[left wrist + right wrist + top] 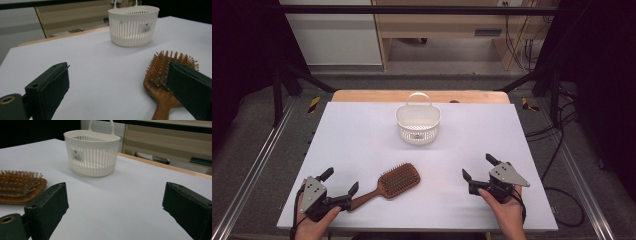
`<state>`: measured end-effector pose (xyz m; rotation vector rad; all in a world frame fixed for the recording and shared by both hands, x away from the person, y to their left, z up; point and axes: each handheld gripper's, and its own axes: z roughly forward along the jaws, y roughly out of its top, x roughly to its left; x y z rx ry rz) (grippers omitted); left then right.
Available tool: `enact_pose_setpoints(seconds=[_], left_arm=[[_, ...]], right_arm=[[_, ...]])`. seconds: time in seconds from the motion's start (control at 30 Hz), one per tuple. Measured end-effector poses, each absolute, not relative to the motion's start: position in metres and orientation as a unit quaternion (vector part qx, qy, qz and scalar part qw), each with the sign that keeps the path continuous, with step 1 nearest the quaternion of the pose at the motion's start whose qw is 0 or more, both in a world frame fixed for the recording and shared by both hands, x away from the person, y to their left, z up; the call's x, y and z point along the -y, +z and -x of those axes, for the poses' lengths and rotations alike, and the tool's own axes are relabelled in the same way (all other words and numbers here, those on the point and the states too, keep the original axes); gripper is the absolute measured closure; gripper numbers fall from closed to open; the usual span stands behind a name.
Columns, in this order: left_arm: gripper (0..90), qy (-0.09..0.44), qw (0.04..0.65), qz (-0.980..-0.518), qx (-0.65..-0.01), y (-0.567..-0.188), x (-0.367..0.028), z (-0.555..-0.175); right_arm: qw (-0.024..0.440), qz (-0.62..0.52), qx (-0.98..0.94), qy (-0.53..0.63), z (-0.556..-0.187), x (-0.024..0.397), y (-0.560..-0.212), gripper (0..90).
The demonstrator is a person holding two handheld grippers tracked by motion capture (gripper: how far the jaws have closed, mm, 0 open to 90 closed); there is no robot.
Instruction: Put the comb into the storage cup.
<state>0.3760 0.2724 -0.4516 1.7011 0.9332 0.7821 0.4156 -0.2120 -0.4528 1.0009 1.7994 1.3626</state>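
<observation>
Hairbrush point(394, 182) near table point(362, 135) front edge, handle beside wide-open, empty left gripper point(341, 187); right gripper point(478, 166) wide open, empty. Next: closing on handle, carrying to basket point(418, 124).

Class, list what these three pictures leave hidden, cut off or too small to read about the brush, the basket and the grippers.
- Brush handle end: in the high view, the left gripper covers it; in the left gripper view, the bottom edge and a jaw cut it off.
- Basket label: too small to read in all views.
- Basket floor: mostly hidden by its own wall.
- Right gripper: wide open over bare table.
</observation>
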Motion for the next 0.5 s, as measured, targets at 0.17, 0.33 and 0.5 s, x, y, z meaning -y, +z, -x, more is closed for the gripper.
enact_pose_setpoints(seconds=[0.17, 0.33, 0.5], left_arm=[[5.1, 0.294, 0.476, -0.740, -0.373, -0.444, -0.258, -0.377], [5.3, 0.254, 0.441, -0.784, -0.356, -0.440, -0.247, -0.382], [5.2, 0.236, 0.414, -0.809, -0.344, -0.440, -0.240, -0.389]], right_arm=[[0.314, -0.370, -0.677, 0.552, -0.411, 0.232, -0.451, 6.4], [0.314, -0.377, -0.667, 0.560, -0.409, 0.237, -0.454, 6.0], [0.315, -0.375, -0.668, 0.561, -0.410, 0.234, -0.457, 4.3]])
